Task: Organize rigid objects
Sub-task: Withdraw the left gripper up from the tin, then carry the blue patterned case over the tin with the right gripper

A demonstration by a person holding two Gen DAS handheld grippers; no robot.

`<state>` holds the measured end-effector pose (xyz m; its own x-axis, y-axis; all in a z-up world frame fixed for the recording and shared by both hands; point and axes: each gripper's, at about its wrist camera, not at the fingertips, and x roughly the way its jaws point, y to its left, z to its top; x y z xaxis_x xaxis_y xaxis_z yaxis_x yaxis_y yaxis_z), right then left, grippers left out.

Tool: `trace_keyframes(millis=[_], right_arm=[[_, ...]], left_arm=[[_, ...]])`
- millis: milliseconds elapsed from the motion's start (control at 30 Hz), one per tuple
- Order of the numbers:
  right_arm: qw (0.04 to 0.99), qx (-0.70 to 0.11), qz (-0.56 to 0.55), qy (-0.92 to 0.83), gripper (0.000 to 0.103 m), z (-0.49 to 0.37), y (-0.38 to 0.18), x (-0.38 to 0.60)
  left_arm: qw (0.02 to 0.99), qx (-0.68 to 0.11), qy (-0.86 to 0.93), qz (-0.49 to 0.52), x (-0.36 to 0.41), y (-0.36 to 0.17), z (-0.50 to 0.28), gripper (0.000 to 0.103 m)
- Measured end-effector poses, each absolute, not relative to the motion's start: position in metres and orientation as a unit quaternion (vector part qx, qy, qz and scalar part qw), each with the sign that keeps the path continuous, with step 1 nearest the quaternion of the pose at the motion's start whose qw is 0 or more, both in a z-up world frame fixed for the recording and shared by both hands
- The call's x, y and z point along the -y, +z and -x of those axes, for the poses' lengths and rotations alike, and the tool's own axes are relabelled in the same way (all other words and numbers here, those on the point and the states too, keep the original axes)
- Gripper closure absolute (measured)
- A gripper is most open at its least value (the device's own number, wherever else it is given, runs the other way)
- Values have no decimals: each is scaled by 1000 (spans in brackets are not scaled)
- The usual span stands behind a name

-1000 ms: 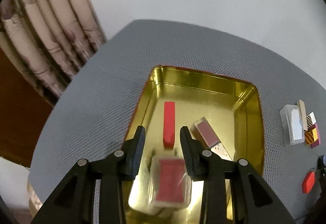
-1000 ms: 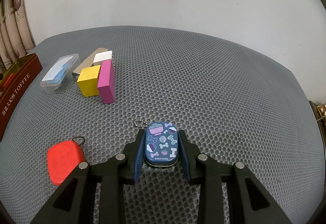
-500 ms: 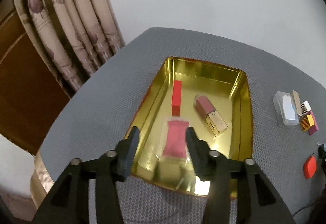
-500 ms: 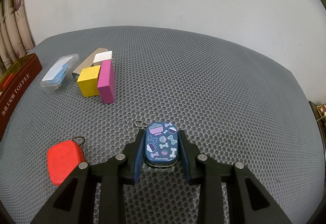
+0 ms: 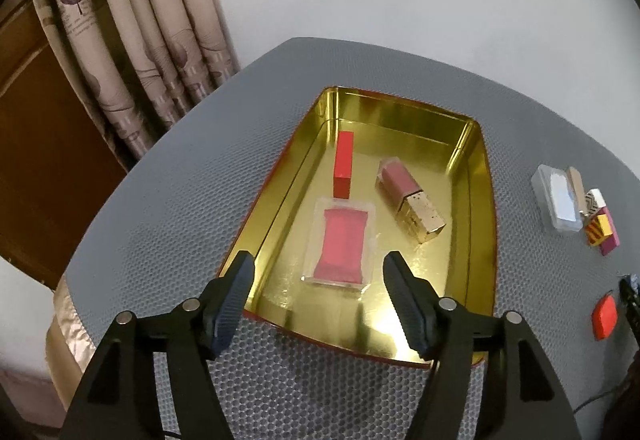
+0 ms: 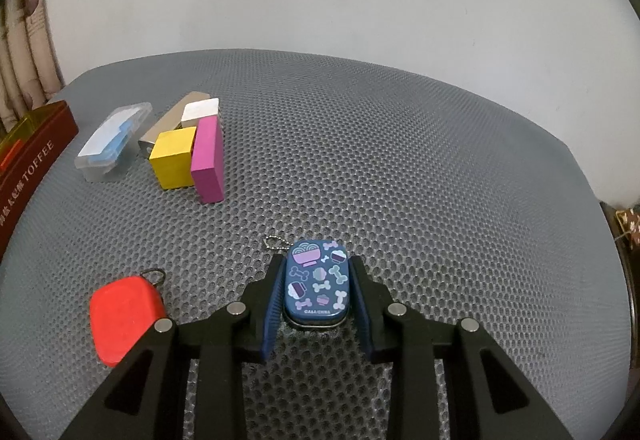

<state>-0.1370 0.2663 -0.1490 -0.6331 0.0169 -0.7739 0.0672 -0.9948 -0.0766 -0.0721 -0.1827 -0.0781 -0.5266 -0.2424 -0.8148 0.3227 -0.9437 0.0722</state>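
A gold tin [image 5: 486, 199] lies open on the grey mesh table. Inside it are a red block [image 5: 344, 163], a pink and gold lipstick [image 5: 412, 199] and a clear case with a pink card [image 5: 342, 240]. My left gripper [image 5: 319, 268] hovers over the tin's near end. Its jaws are opening, and nothing is pressed between them. In the right wrist view, my right gripper [image 6: 316, 264] is shut on a small blue patterned tin [image 6: 317, 286] with a ball chain, resting on the table.
A red key tag [image 6: 126, 320] lies left of the right gripper. Further back are a pink block [image 6: 208, 159], a yellow block [image 6: 174, 157], a white block [image 6: 200, 111] and a clear case with blue inside [image 6: 114, 139]. Curtains [image 5: 132, 39] hang beyond the table's left edge.
My left gripper has pulled back from inside the tin and its jaws have spread wide, leaving the clear case lying in the tin. The right gripper and blue tin have not moved.
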Motion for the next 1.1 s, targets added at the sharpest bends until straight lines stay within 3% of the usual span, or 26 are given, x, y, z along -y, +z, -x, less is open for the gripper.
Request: trace_keyframes(millis=[467, 1100], right_arm=[[28, -60, -415, -907, 72, 129, -116, -234], [156, -84, -392, -903, 72, 130, -71, -127]], left_arm=[[160, -44, -874, -457, 185, -78, 71, 33], [181, -55, -871, -453, 197, -78, 70, 31]])
